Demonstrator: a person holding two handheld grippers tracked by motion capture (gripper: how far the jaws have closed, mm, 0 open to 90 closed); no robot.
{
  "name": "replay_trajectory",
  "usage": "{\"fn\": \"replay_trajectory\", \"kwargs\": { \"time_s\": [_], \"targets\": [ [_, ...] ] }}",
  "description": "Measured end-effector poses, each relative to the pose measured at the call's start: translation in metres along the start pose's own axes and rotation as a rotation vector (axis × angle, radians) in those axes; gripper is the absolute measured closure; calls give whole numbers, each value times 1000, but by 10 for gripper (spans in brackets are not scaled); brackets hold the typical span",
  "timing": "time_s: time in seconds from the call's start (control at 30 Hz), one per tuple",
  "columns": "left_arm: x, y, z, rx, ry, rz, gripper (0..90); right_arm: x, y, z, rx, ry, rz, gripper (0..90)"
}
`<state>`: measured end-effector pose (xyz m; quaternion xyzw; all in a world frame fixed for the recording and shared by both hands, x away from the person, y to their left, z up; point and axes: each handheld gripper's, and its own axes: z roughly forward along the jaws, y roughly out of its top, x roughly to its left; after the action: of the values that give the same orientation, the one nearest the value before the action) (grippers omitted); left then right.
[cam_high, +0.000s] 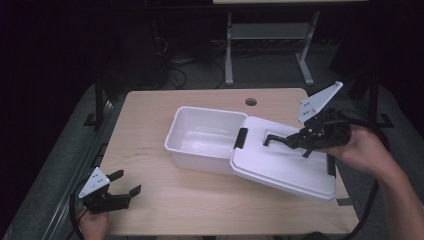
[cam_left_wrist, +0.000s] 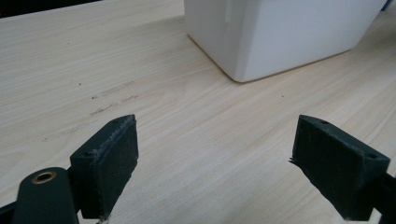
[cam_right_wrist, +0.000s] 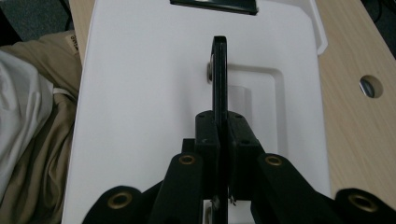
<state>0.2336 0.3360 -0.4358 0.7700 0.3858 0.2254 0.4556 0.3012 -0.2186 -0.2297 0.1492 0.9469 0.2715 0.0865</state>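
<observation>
A white open box (cam_high: 195, 159) stands in the middle of the wooden table (cam_high: 150, 115). Its white lid (cam_high: 280, 167) lies tilted against the box's right side. My right gripper (cam_high: 296, 141) is shut on the lid's black handle (cam_high: 277, 140). In the right gripper view the jaws of the right gripper (cam_right_wrist: 220, 128) press on the thin black handle (cam_right_wrist: 219, 70) over the lid (cam_right_wrist: 140, 93). My left gripper (cam_high: 128, 182) rests open near the front left corner, holding nothing. In the left gripper view my left gripper (cam_left_wrist: 215, 158) faces the box's corner (cam_left_wrist: 280, 37).
A round cable hole (cam_high: 251, 102) sits near the table's far edge. Black latches (cam_high: 242, 137) are on the lid's edges. Table legs (cam_high: 229, 50) and cables stand on the floor beyond. A person's trouser leg (cam_right_wrist: 42, 140) is to the left of the lid.
</observation>
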Motion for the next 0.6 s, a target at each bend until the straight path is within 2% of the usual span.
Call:
{"fn": "replay_trajectory", "kwargs": {
  "time_s": [0.2,0.6],
  "targets": [
    [-1,0,0,3,1,1,137,4,-25,-6,-7,-2,27,844],
    [-2,0,0,-1,2,-1,137,8,-51,1,-4,12,32,844]
  ]
}}
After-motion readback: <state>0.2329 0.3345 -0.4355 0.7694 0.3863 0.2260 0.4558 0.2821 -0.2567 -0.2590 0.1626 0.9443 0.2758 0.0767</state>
